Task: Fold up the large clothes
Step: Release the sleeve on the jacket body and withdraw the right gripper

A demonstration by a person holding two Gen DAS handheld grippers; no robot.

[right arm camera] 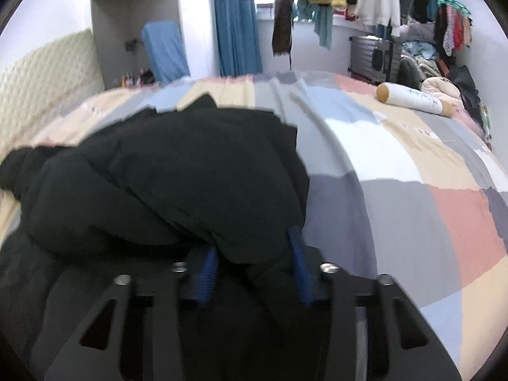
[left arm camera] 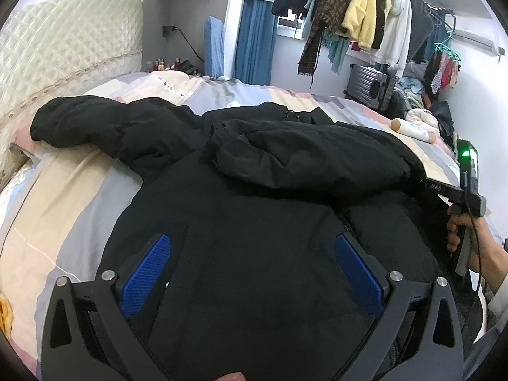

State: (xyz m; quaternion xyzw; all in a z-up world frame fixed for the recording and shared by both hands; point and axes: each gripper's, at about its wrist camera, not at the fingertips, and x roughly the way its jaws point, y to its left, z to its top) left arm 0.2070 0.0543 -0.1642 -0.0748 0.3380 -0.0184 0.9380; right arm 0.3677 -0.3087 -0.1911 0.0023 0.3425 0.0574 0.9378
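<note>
Black jacket (right arm camera: 177, 174) sleeve pinched in right tool (right arm camera: 254, 270); left tool (left arm camera: 252, 273) spread above it.

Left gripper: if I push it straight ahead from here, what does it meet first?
The left gripper is open and points at the black jacket, so it would probably meet the jacket's body first, then the sleeve folded across it. Depth is hard to judge.

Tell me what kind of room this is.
Most likely a lived-in bedroom. A bed with a patchwork quilt and a padded headboard fills the view, clothes hang on a rail by the window, and a suitcase stands against the wall. The black jacket lies on the bed.
</note>
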